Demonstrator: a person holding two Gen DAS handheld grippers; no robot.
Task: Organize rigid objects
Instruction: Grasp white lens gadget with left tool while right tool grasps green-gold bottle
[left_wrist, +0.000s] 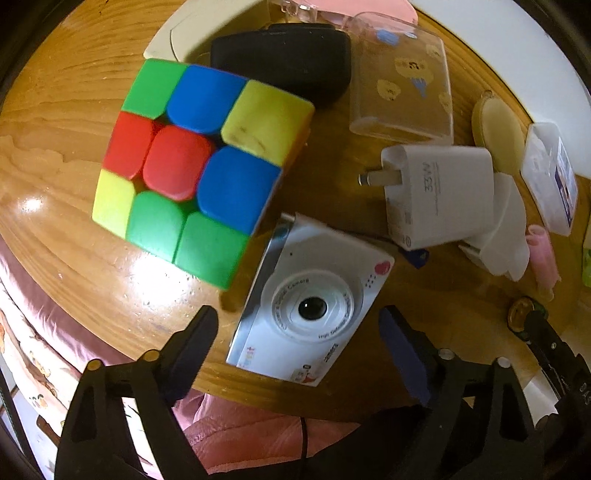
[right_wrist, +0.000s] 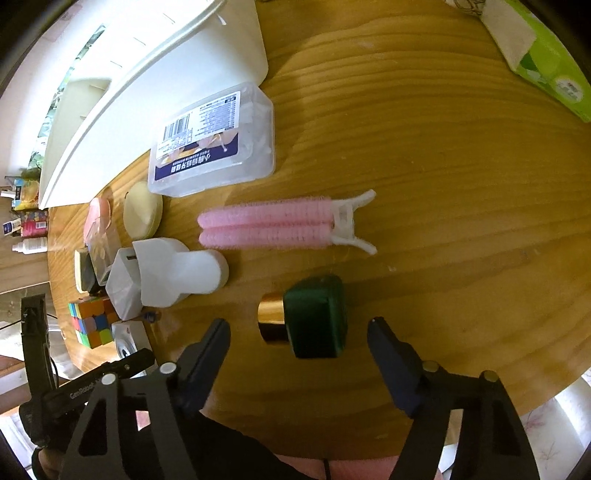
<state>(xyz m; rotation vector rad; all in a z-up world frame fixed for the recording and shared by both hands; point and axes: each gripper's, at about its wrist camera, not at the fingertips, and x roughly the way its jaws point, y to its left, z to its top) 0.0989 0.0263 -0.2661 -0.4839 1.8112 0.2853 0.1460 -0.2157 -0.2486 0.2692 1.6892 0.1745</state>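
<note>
In the left wrist view a white compact camera lies lens-up near the wooden table's front edge. My left gripper hangs over it, open, one finger on each side of the camera and neither pad touching it. A scrambled puzzle cube stands just beyond. In the right wrist view a dark green bottle with a gold cap lies on its side. My right gripper is open around the bottle, with a gap at both pads.
A white charger, black case, clear phone case and round cream compact lie behind the camera. Beyond the bottle are a pink hair-roller clip, clear floss box, white bin and green tissue pack.
</note>
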